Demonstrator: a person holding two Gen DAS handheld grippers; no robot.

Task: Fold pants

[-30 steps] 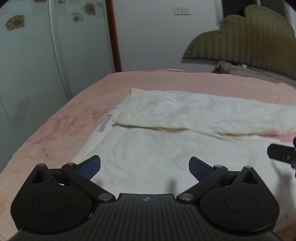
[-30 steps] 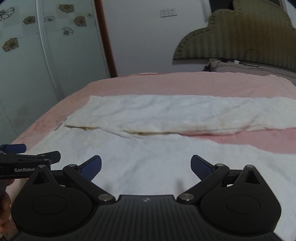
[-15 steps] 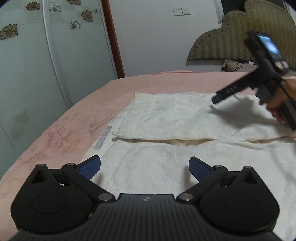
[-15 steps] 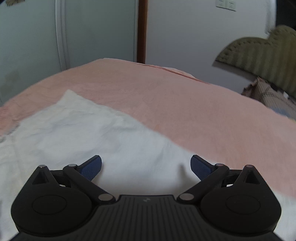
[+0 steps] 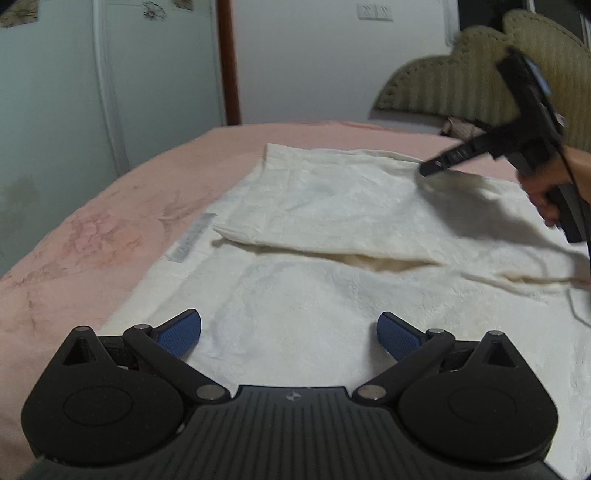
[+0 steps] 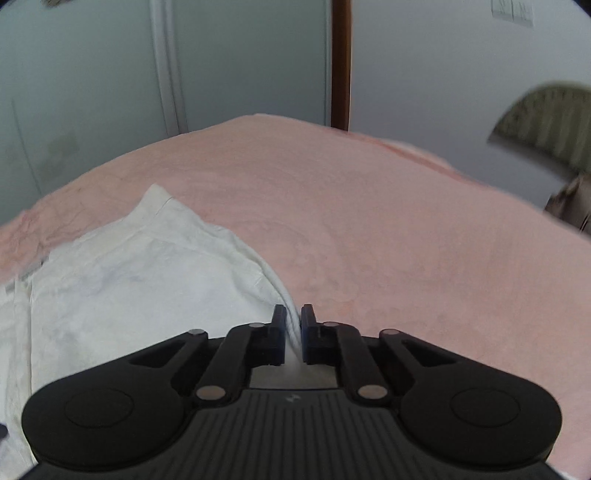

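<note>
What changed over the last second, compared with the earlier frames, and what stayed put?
The right gripper swung from beside the left one out to the far edge of the white pants and shut on a fold of that edge, after standing wide open. The left gripper dipped slightly closer to the near leg. Unchanged: left jaws open and empty, pants spread flat on the pink bedspread.

One pair of white pants lies on one pink bed cover, its two legs side by side. Two grippers are there: the left gripper over the near leg of the pants, the right gripper at the far edge of the pants. One hand shows. Beyond the pants stand one padded headboard, one brown door post and one wall switch plate.
</note>
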